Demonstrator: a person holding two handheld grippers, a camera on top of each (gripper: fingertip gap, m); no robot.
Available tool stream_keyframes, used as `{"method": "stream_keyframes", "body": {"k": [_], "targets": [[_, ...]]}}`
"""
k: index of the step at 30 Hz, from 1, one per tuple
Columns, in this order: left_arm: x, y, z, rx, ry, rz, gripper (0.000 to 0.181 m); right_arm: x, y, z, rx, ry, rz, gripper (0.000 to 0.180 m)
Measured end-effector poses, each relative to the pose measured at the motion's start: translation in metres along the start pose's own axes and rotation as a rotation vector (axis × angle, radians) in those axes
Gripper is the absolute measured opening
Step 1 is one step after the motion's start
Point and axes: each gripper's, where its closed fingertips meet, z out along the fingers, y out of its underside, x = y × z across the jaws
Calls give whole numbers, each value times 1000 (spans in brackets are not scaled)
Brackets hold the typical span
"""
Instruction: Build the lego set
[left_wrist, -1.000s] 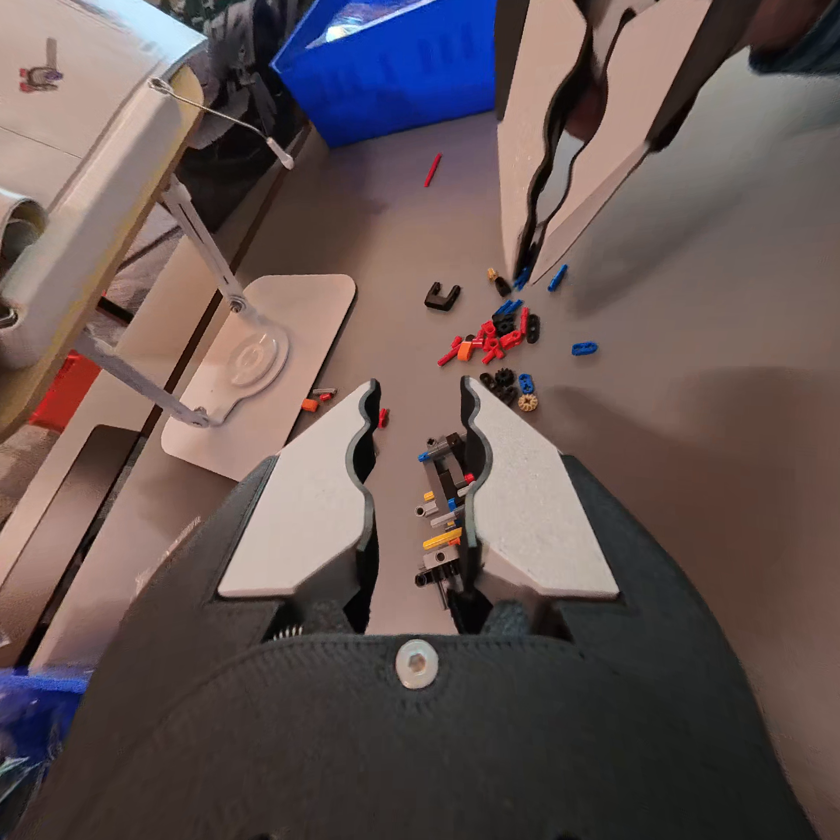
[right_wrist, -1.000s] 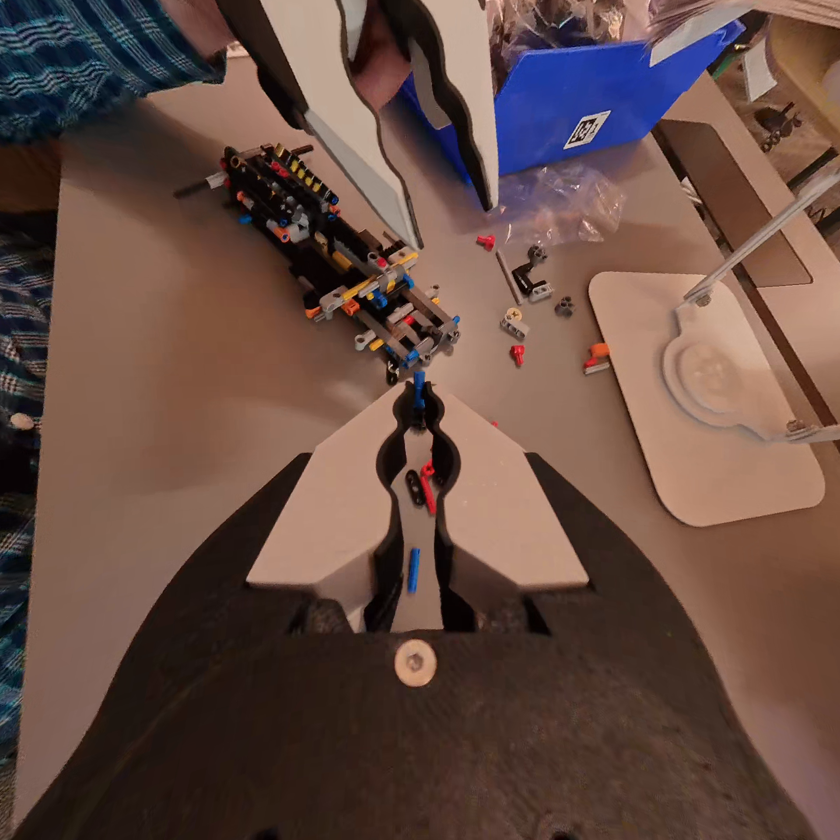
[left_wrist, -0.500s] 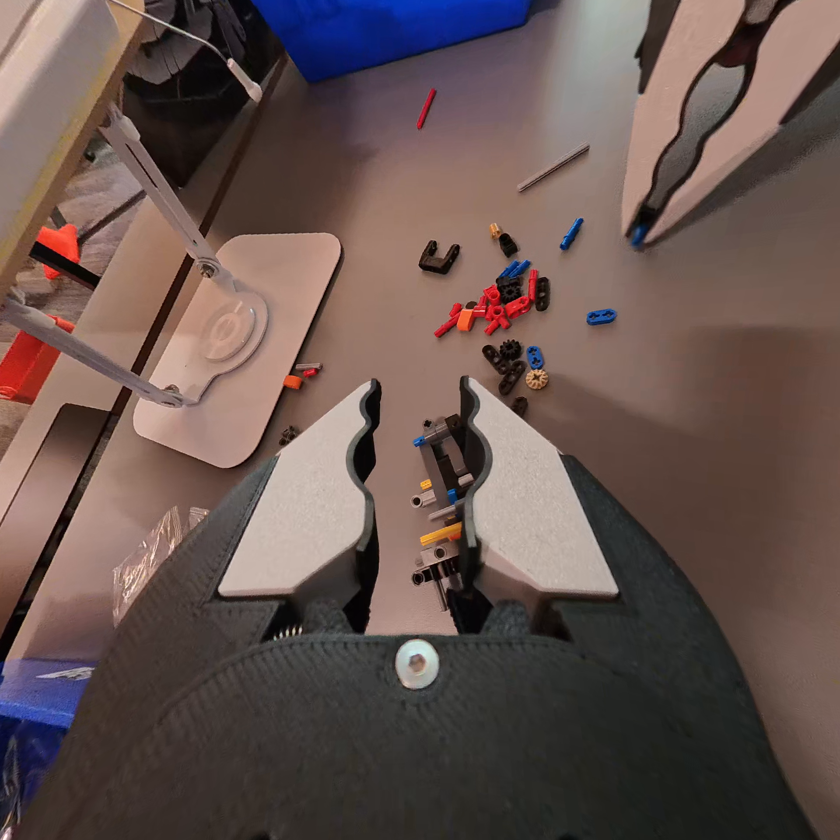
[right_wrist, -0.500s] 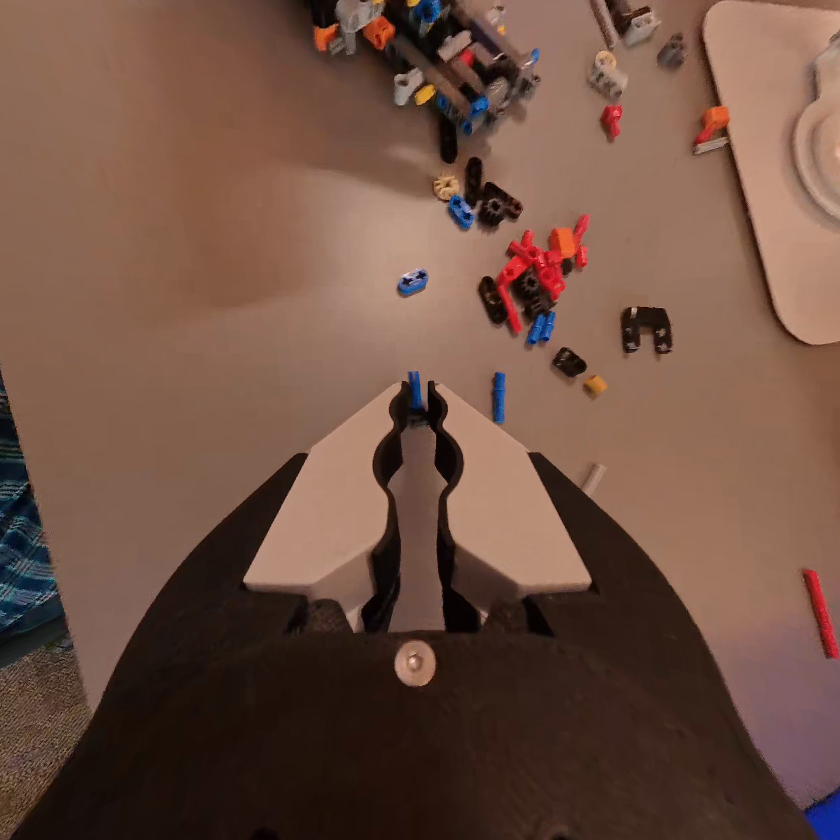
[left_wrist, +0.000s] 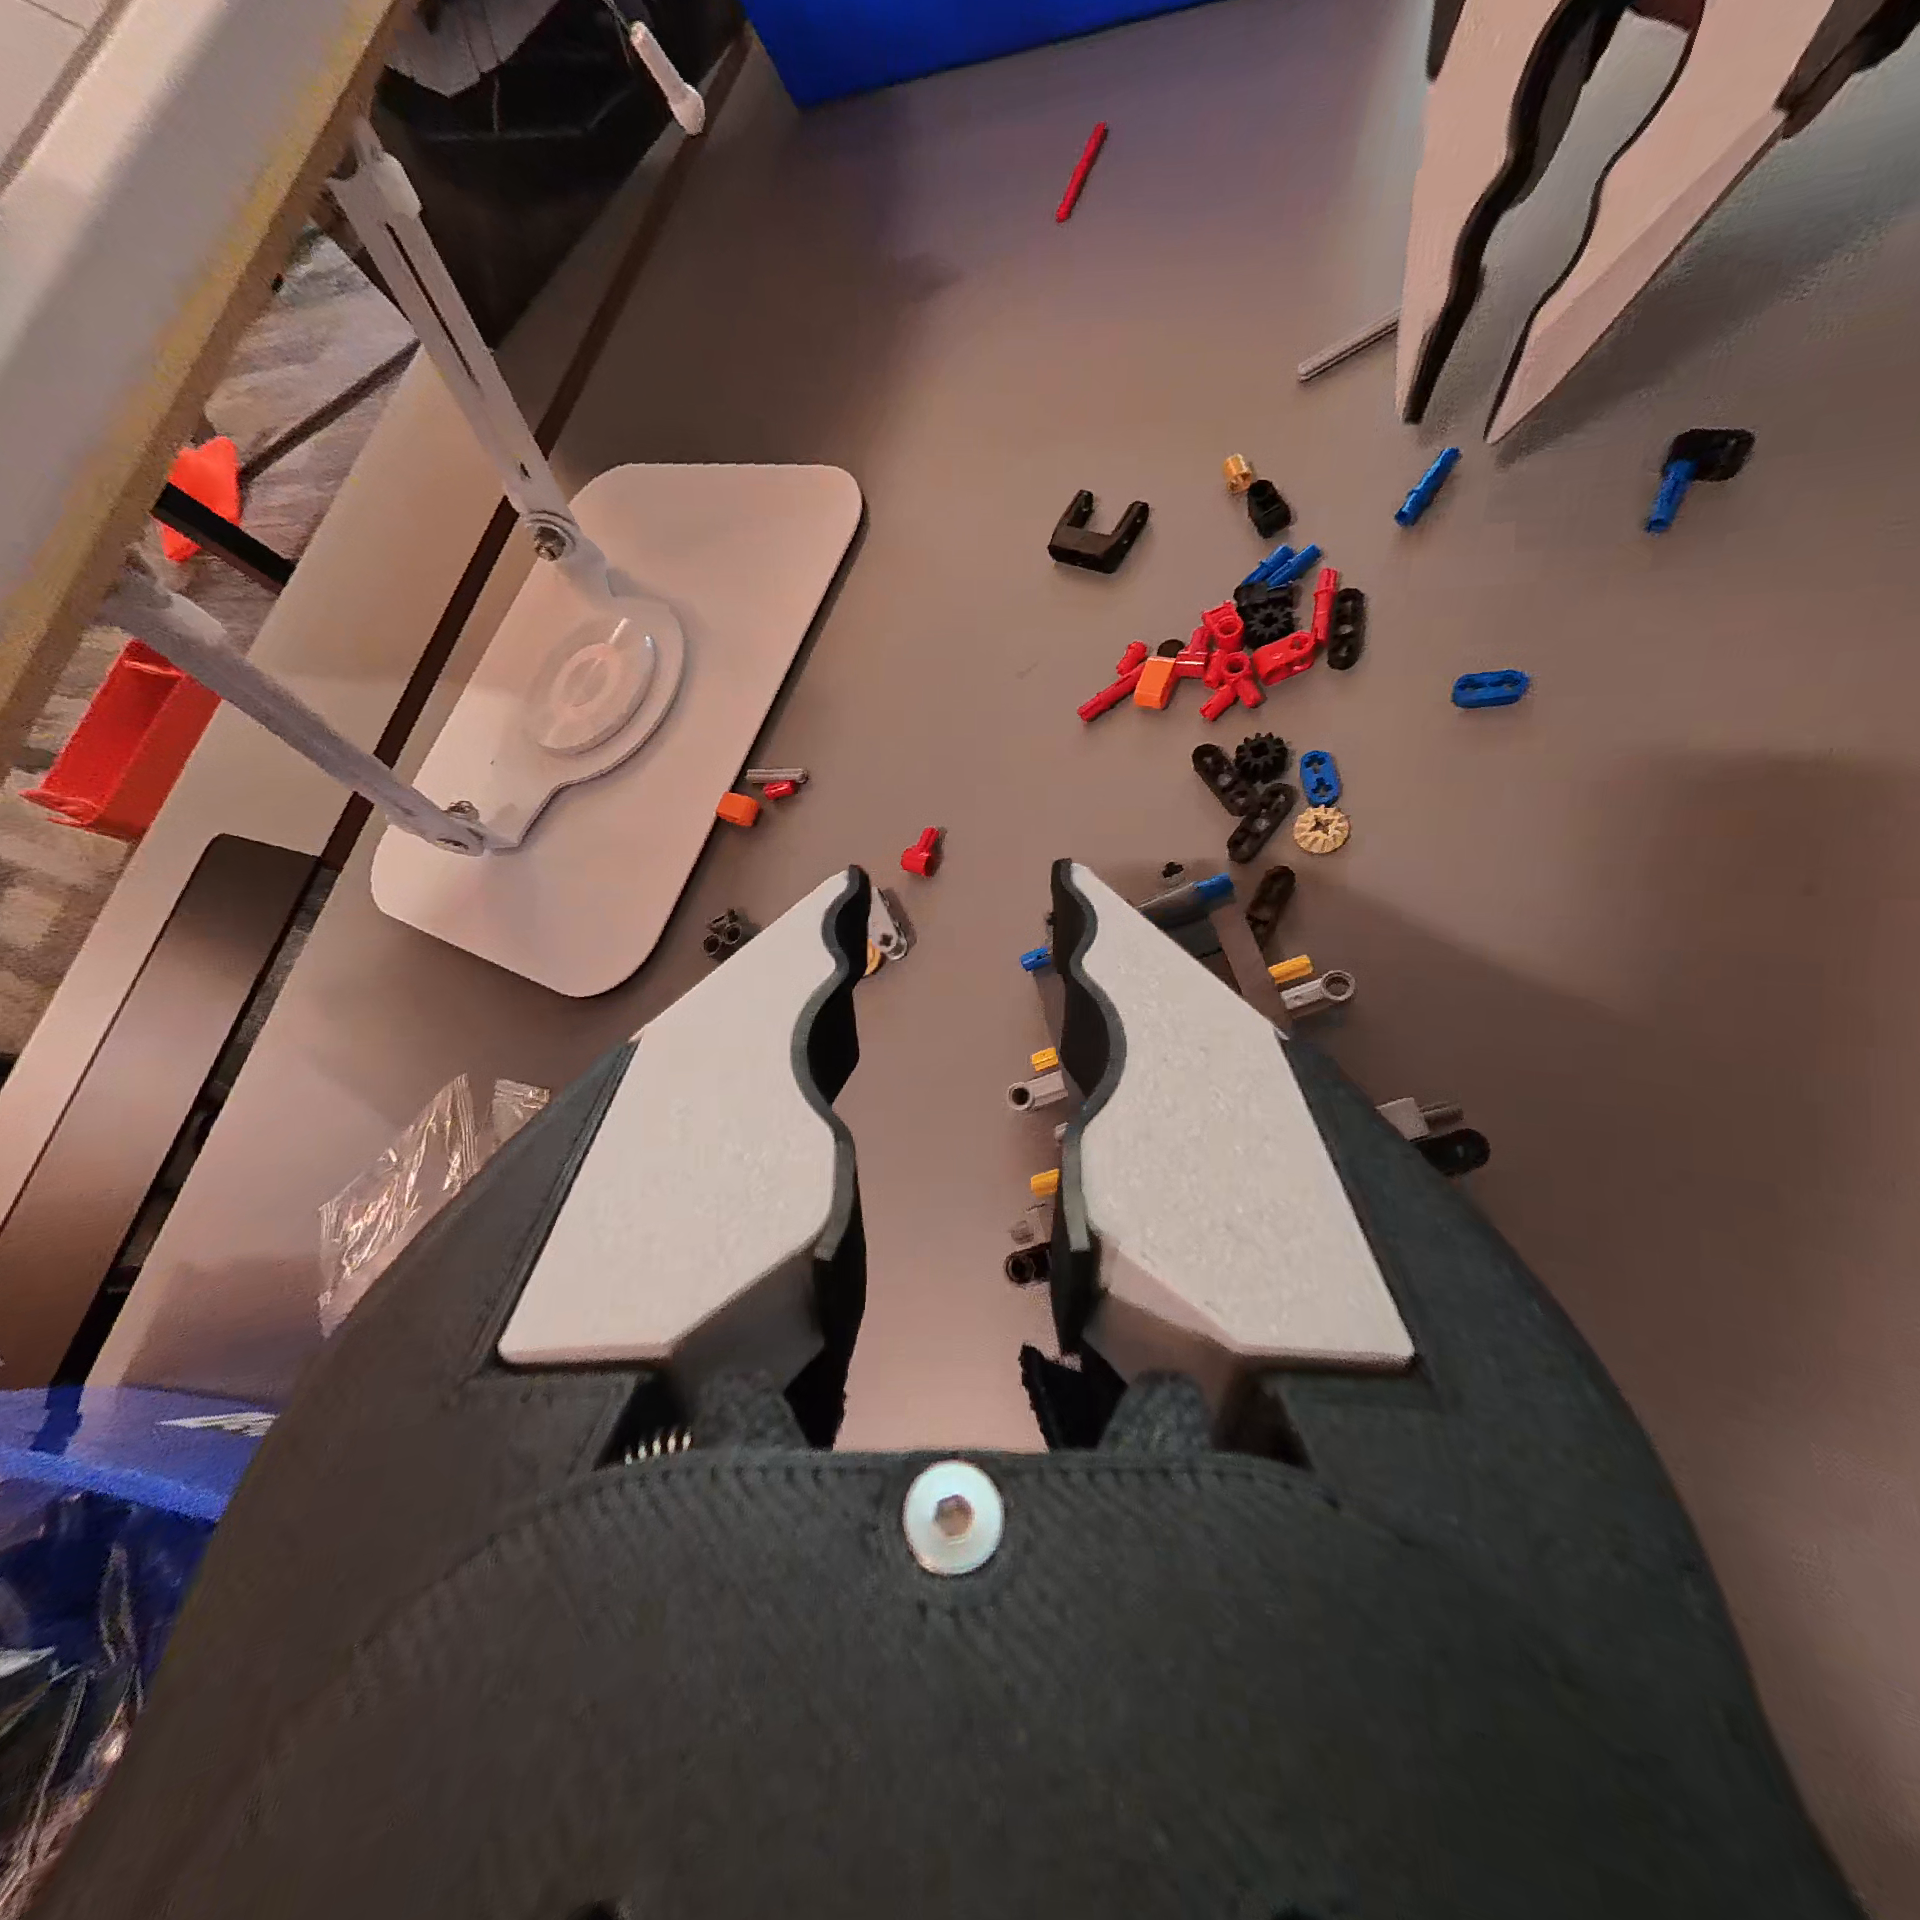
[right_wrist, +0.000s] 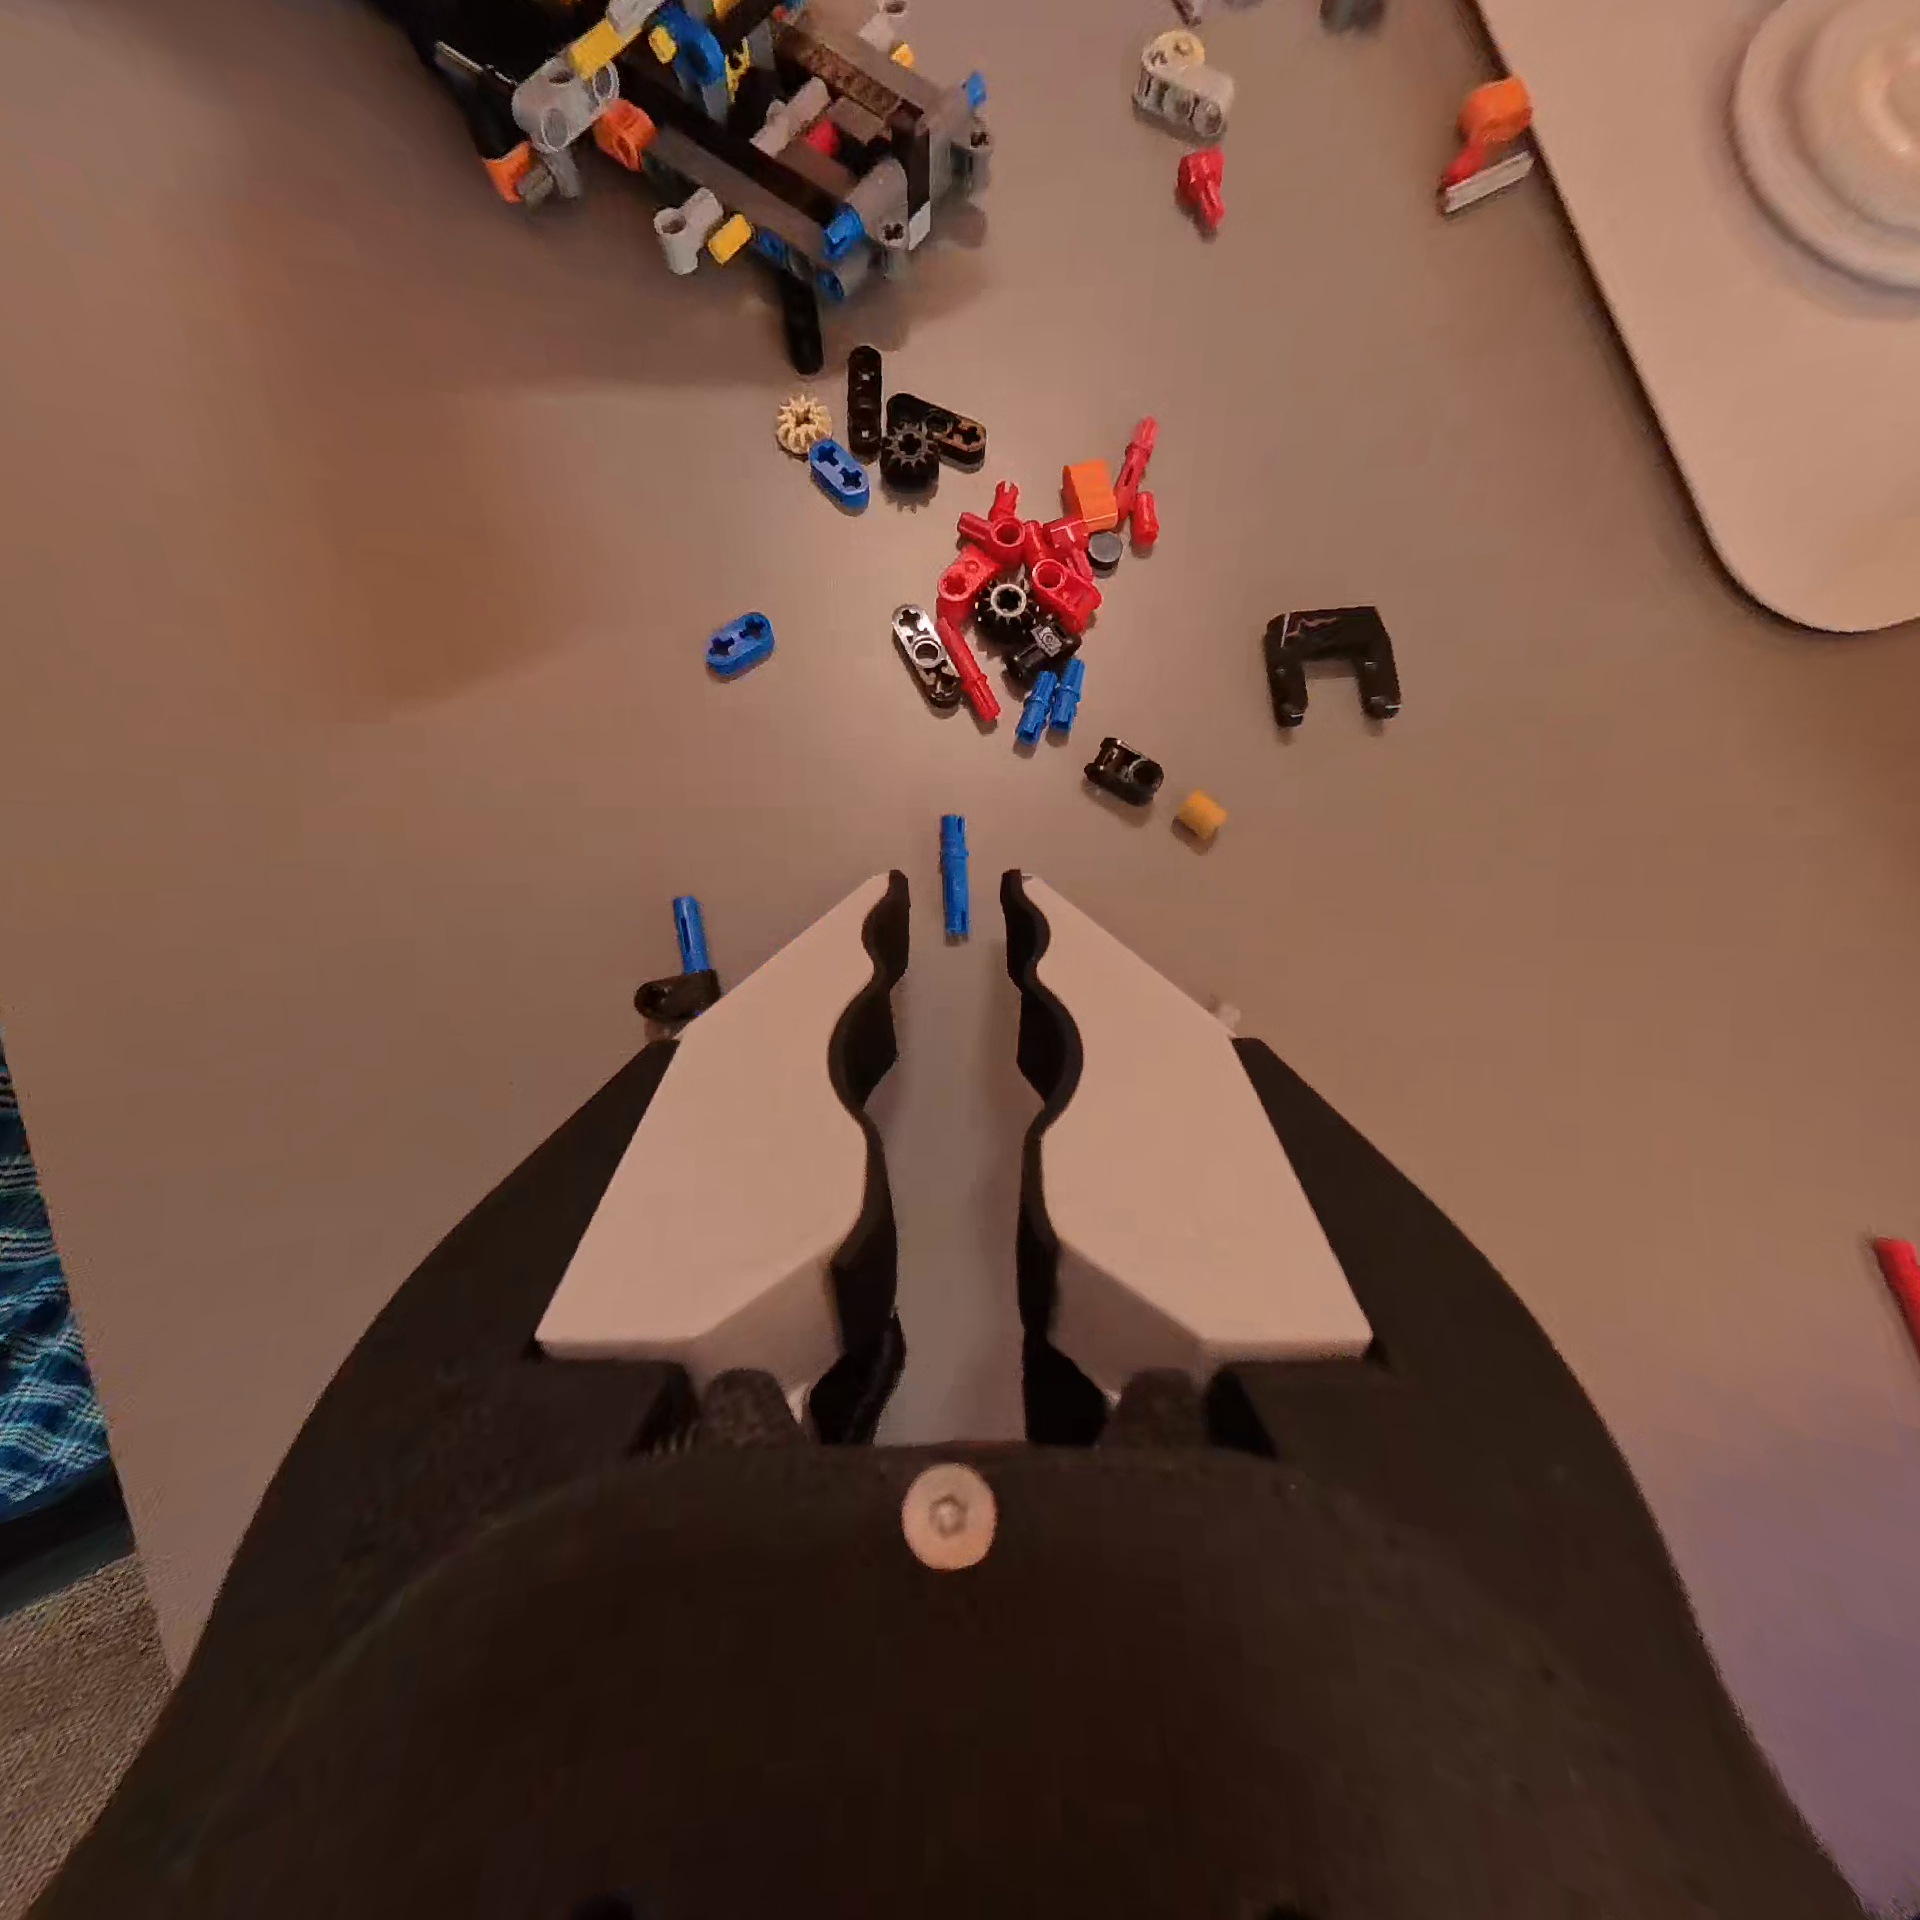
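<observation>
Where the half-built lego model (right_wrist: 748, 156) sits at the far edge of the right wrist view, it lies flat on the grey table (right_wrist: 312, 623), a long black frame studded with grey, blue, yellow and orange bits. From the left wrist view the same model (left_wrist: 1226, 997) lies mostly under the right-hand finger of the left tongs (left_wrist: 953, 883), only its end and side pegs showing. Left tongs spread wide, nothing between them, bare table in the gap.

Loose parts lie just beyond the model's end: tan gear (right_wrist: 802, 424), black gear (right_wrist: 910, 451), short black links, blue oval link (right_wrist: 837, 474). Next a tight red cluster (right_wrist: 1023, 566) with an orange block (right_wrist: 1089, 488) touching it. Second blue oval link (right_wrist: 740, 642) lies apart to the side. Black U-shaped bracket (right_wrist: 1330, 665) near the white stand base (right_wrist: 1714, 364).

Right tongs (right_wrist: 951, 883) parted a little, pinching nothing. Blue pin (right_wrist: 953, 873) lies on the table right at the gap between the tips; contact with either finger cannot be told. Another blue pin plugged into a small black connector (right_wrist: 681, 961) rests just beside the outer edge of one finger.

Left wrist view also shows the right tongs (left_wrist: 1455, 416) tips-down over the table, a long red axle (left_wrist: 1081, 171), a crumpled clear bag (left_wrist: 416, 1174), and a blue bin (left_wrist: 935, 42) at the far edge.
</observation>
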Motion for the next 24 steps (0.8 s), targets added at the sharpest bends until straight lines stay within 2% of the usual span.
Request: {"method": "stream_keyframes", "body": {"k": [3,7,12,14,15,19,22,24], "targets": [[-1,2,1,-9,-4,-2,34,1,1,7,-31,-15,-7,15],[-1,4,2,-19,-6,6,34,-1,5,12,-52,-44,-2,1],[-2,5,2,-30,-13,9,34,-8,17,2,-71,-85,15,1],[-5,7,2,-36,-23,5,34,-10,16,-2,-39,-94,36,14],[-5,7,1,-36,-25,1,34,-11,13,-4,-17,-98,48,19],[-11,15,-2,-69,-28,-21,34,3,-11,-8,46,-46,31,17],[8,30,-4,-126,124,-73,38,15,-38,0,73,-33,2,16],[16,38,-4,-165,157,-65,43,25,-58,10,86,-17,-17,16]]}}
